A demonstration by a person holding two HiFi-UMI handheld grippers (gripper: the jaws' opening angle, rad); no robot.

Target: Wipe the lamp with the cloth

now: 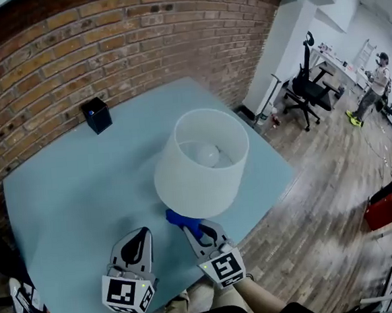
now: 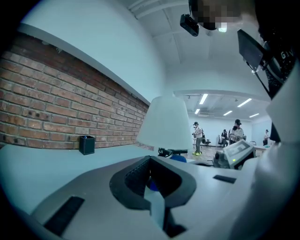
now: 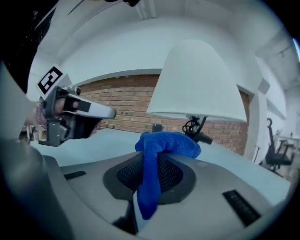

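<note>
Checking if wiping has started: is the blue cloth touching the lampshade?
Apart. The right gripper view shows brick wall between the cloth and the lampshade.

This is an open-plan office or lab workspace. A red exposed-brick wall (image 1: 53, 55) runs from nine to one o'clock behind a pale blue tabletop (image 1: 70, 189). At two o'clock a black wheeled office chair (image 1: 308, 83) stands on grey-brown wood-plank flooring (image 1: 321, 196). Long ceiling strip lights (image 2: 204, 98) shine over standing people (image 2: 198, 136).

Your right gripper (image 3: 149, 185) has its jaws pinched on the blue cloth (image 3: 161, 150). Beyond the jaws stands the lamp (image 3: 197, 86); the left gripper (image 3: 70, 115) is off to their left.
</note>
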